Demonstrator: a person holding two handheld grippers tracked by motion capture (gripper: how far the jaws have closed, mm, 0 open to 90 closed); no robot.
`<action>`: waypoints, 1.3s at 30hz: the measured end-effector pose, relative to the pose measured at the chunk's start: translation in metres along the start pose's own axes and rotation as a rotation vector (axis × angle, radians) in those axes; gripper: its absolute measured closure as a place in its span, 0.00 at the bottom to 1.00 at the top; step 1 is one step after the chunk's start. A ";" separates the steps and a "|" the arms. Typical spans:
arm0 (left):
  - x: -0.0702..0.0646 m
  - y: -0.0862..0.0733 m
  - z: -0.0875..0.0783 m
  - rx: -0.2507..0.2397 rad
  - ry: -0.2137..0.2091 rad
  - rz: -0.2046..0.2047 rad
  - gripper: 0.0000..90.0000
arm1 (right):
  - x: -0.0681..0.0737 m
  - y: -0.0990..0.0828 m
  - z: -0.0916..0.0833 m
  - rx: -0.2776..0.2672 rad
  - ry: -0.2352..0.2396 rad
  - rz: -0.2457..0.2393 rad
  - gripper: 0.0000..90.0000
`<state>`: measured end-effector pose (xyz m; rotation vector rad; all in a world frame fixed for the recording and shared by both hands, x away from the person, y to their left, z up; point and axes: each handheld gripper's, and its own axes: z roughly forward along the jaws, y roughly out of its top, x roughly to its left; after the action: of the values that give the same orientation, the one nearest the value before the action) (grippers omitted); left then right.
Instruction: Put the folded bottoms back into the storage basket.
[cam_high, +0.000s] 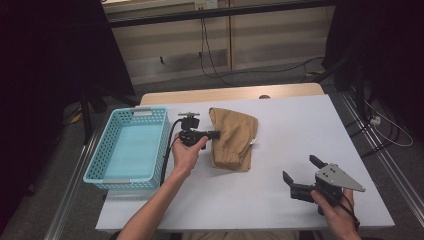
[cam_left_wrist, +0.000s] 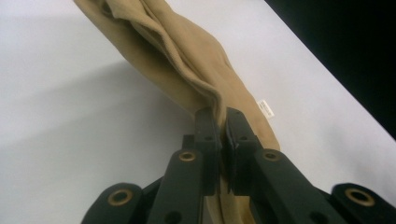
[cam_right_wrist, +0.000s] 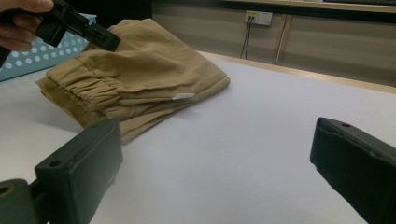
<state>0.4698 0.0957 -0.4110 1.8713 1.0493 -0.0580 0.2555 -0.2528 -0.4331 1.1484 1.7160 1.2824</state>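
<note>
A folded tan garment (cam_high: 234, 139) with an elastic waistband lies in the middle of the white table (cam_high: 295, 130). My left gripper (cam_high: 216, 134) is shut on the garment's left edge and holds that edge lifted a little off the table; in the left gripper view the cloth (cam_left_wrist: 187, 60) is pinched between the black jaws. A small white label (cam_right_wrist: 183, 96) sticks out of the folds. My right gripper (cam_high: 301, 170) stands open near the table's front right corner, nothing between its jaws, pointed toward the garment (cam_right_wrist: 135, 79).
A light blue plastic basket (cam_high: 131, 147) with nothing in it stands at the table's left side, just beside my left hand. Cables run along the floor behind the table. Dark curtains hang at both sides.
</note>
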 end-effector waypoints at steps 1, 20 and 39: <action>0.000 0.000 0.000 -0.003 -0.003 -0.001 0.95 | 0.000 0.000 0.000 -0.001 0.001 0.000 0.02; -0.016 0.014 -0.017 -0.029 -0.033 0.049 0.95 | 0.000 0.000 -0.001 -0.003 -0.004 0.000 0.02; -0.025 0.020 -0.029 -0.044 -0.047 0.074 0.96 | -0.001 0.000 -0.001 -0.003 -0.002 0.002 0.02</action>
<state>0.4570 0.0981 -0.3698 1.8587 0.9411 -0.0359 0.2545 -0.2540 -0.4329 1.1499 1.7116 1.2843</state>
